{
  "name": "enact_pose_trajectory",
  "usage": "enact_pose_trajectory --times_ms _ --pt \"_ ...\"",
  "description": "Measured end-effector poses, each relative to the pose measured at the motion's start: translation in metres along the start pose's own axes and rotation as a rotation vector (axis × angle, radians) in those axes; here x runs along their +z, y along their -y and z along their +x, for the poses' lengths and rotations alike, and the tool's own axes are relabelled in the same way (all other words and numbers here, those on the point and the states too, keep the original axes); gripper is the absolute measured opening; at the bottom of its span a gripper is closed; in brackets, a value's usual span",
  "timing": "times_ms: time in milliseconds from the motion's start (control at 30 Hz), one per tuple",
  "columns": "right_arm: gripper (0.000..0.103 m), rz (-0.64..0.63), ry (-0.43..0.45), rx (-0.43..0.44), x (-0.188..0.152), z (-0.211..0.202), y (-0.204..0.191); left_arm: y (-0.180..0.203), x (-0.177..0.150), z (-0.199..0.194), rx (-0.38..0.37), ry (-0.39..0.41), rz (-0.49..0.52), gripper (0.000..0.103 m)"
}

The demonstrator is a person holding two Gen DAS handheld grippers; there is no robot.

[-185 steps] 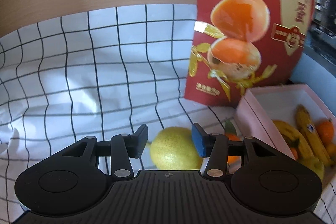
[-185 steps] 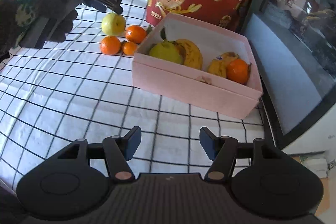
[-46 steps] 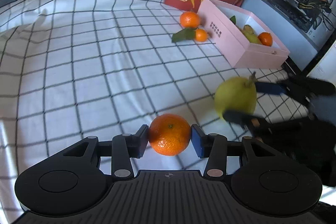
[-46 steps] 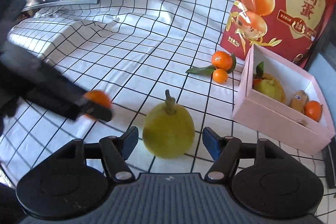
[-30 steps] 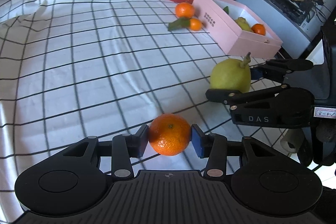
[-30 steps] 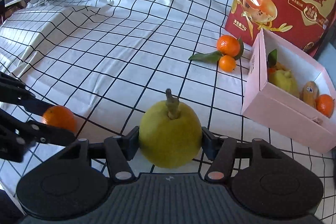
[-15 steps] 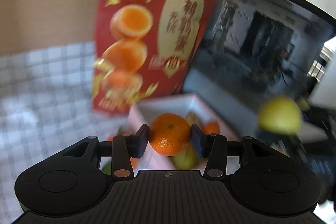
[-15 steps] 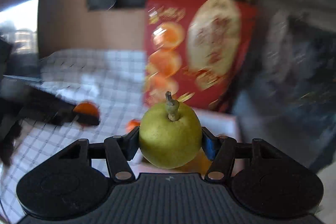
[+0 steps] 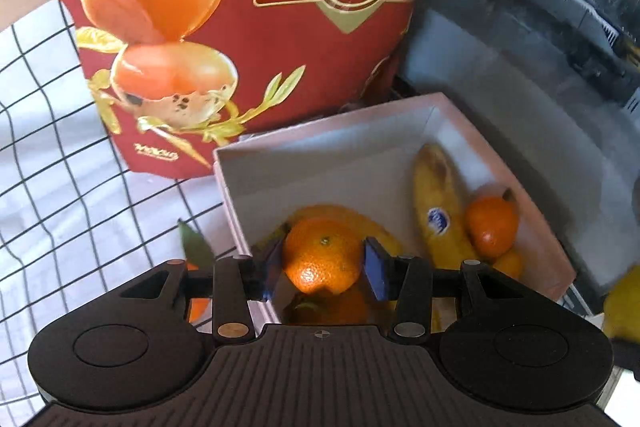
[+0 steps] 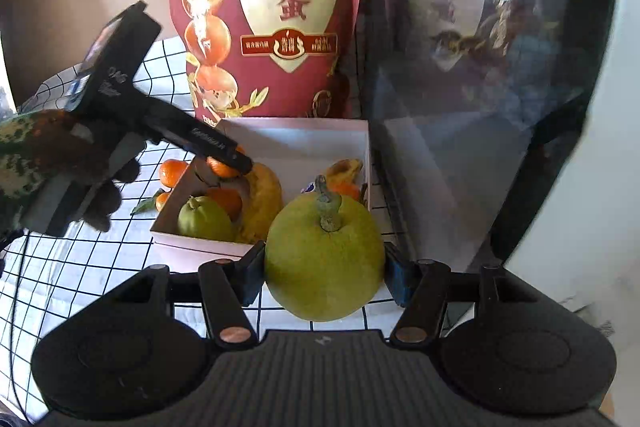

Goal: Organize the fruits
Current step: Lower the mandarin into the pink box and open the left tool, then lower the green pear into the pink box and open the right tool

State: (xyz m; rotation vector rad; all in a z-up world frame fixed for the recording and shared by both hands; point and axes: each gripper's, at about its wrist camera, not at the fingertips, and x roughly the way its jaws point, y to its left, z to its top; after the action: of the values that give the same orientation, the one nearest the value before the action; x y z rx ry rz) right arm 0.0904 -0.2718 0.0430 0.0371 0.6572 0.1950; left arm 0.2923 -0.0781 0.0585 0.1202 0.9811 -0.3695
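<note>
My left gripper (image 9: pixel 323 262) is shut on a tangerine (image 9: pixel 322 255) and holds it over the near left part of the pink box (image 9: pixel 328 159). The box holds bananas (image 9: pixel 436 203), a small tangerine (image 9: pixel 491 226) and a green fruit (image 10: pixel 205 218). My right gripper (image 10: pixel 324 269) is shut on a big yellow-green pear (image 10: pixel 324 263), just in front of the box's near edge (image 10: pixel 200 245). In the right wrist view the left gripper (image 10: pixel 224 163) reaches over the box with its tangerine (image 10: pixel 221 169).
A red snack bag (image 9: pixel 240 27) stands behind the box. Two tangerines with a leaf (image 10: pixel 170 179) lie on the checked cloth (image 9: pixel 60 167) left of the box. A dark glass panel (image 10: pixel 480 67) rises to the right of the box.
Both grippers have moved closer to the box with their fruit. The left one now holds its tangerine down over the box; the right one has come up to the box's near edge.
</note>
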Motion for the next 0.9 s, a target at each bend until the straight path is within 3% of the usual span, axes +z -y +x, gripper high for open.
enact_pose_trajectory --times_ms 233,333,467,633,900 --pt "0.059 -0.012 0.034 0.07 0.038 0.038 -0.007 -0.033 -0.015 -0.062 -0.071 0.22 -0.166 0.049" --pt "0.059 0.026 0.04 0.077 0.062 0.062 -0.005 -0.057 -0.038 -0.089 -0.049 0.271 -0.267 0.048" --pt "0.06 0.073 0.043 0.058 0.088 0.101 -0.006 -0.074 -0.09 -0.105 -0.018 0.263 -0.36 0.047" --pt "0.059 0.098 -0.008 0.061 0.104 0.155 -0.013 -0.074 -0.153 -0.107 -0.017 0.186 -0.445 0.047" --pt "0.059 0.092 -0.159 0.045 0.097 0.206 -0.017 -0.073 -0.207 -0.12 0.006 0.153 -0.489 0.047"
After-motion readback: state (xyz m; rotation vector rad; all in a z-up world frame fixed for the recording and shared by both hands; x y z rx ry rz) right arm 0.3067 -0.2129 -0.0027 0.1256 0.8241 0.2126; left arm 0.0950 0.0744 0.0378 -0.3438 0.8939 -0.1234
